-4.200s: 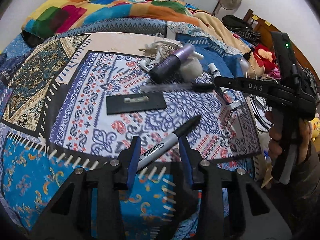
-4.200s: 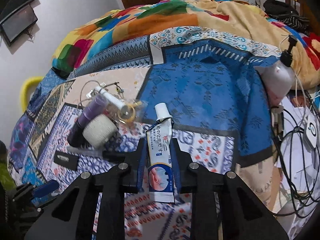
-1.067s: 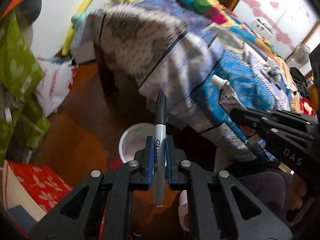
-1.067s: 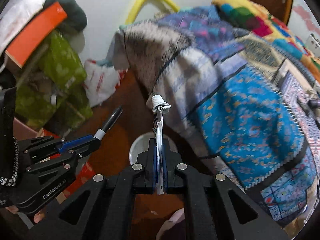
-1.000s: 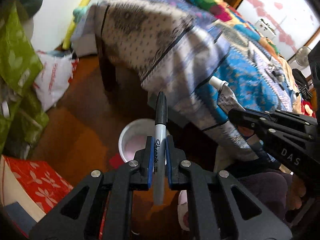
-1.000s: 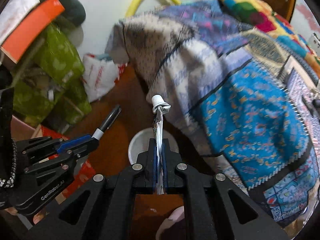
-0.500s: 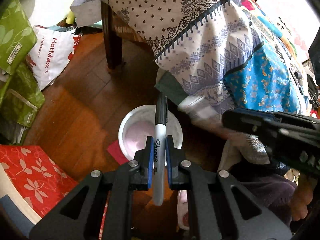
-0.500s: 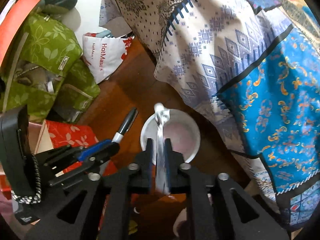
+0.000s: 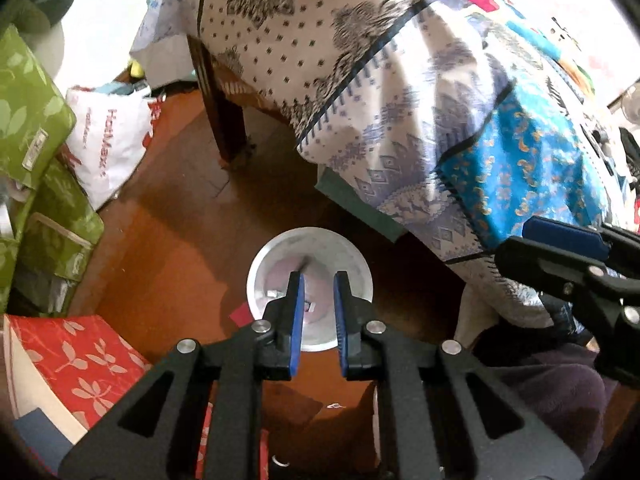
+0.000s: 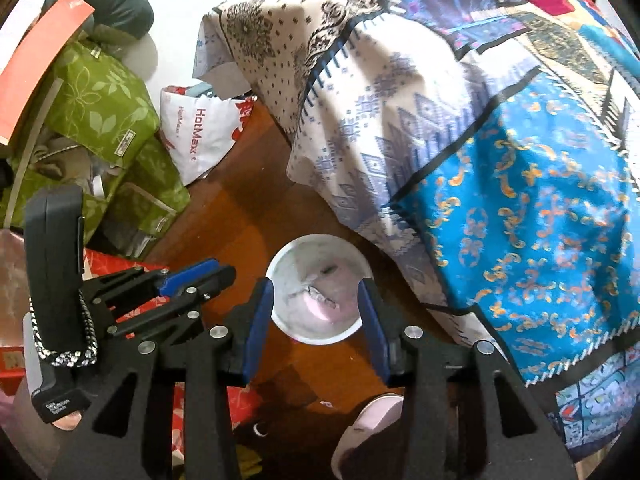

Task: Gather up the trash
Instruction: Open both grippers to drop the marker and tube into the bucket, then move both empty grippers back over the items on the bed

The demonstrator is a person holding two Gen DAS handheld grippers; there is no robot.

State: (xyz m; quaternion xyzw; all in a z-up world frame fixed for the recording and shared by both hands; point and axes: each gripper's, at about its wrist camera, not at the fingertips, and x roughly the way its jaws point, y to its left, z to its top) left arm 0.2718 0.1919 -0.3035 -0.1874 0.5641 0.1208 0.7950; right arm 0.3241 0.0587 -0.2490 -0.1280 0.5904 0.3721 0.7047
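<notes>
On the wooden floor [image 10: 240, 216], beside the bed draped in a patterned bedspread [image 10: 500, 152], stands a white bin [image 10: 316, 286] with crumpled scraps inside it. Green bags [image 10: 104, 116] and a white HotMax bag [image 10: 200, 136] lie well apart from it. Both claws hang over the bin: the right claw [image 10: 316, 320] is opening wide, empty, and the left claw [image 9: 319, 312] is opening slightly, nothing between its 2 blue pads.

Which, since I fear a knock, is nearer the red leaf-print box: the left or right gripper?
Left. The left gripper hangs between the red box and the white bin; the right gripper, its empty jaws opening, hangs over the bin's bedspread side.
</notes>
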